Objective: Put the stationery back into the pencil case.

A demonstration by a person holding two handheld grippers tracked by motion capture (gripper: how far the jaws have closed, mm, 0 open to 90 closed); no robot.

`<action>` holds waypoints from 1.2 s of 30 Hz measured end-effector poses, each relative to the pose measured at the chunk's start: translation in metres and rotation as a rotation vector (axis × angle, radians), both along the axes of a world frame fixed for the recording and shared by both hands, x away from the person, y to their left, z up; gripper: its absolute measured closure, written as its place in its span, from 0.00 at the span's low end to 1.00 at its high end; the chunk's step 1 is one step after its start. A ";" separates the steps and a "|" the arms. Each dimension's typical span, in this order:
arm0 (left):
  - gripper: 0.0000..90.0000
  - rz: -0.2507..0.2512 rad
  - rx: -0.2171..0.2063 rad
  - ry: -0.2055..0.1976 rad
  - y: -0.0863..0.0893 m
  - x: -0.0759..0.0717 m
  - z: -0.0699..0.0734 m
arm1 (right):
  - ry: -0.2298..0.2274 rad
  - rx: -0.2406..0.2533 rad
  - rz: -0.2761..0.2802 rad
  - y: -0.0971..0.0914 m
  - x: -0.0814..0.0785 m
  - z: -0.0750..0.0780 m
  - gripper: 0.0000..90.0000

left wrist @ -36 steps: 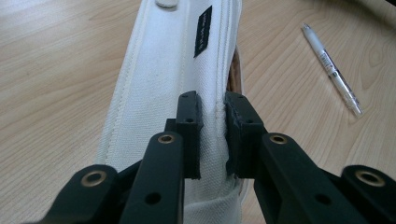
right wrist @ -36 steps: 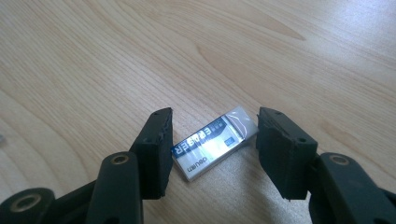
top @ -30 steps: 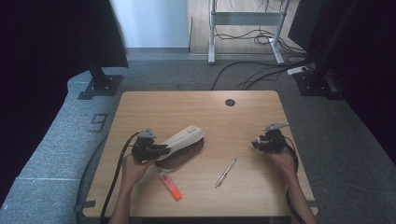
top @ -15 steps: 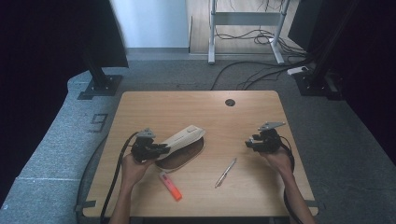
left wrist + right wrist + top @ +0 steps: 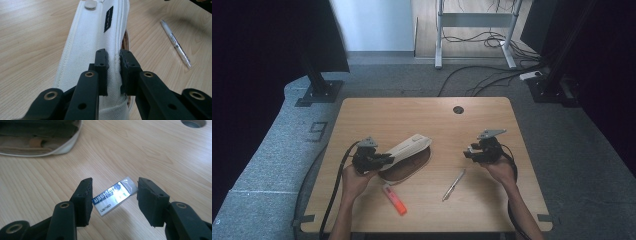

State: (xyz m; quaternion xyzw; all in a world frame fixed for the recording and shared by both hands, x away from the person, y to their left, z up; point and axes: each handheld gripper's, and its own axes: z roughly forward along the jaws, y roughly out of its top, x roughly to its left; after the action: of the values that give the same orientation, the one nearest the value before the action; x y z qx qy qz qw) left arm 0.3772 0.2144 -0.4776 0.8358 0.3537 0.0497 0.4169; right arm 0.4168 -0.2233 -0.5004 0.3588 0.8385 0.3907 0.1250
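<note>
A white fabric pencil case (image 5: 412,147) lies left of the table's middle, its flap raised over a brown inside (image 5: 404,167). My left gripper (image 5: 384,159) is shut on the flap's edge; in the left gripper view the jaws (image 5: 113,62) pinch the white canvas (image 5: 90,37). My right gripper (image 5: 469,151) hovers right of the middle, turned toward the case. Its jaws (image 5: 113,195) are shut on a small blue-and-white eraser (image 5: 112,197) held slantwise above the wood. The open case (image 5: 37,140) shows at the top left of the right gripper view.
A clear pen (image 5: 454,184) lies between the hands near the front, and also shows in the left gripper view (image 5: 176,45). An orange marker (image 5: 394,199) lies by the front edge. A round cable hole (image 5: 458,109) sits at the back of the table.
My right gripper has moved left toward the pencil case and risen a little, carrying the eraser. The left gripper and the flap have stayed put.
</note>
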 end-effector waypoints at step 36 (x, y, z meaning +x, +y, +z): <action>0.86 -0.015 -0.009 -0.004 -0.004 -0.001 0.001 | 0.018 -0.026 0.161 0.101 0.013 -0.005 0.52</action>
State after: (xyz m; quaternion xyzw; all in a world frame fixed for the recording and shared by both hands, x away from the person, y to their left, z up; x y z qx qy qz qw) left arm 0.3759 0.2102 -0.4765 0.8366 0.3466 0.0467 0.4217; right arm 0.4298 -0.1220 -0.5057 0.2920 0.8708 0.3851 0.0904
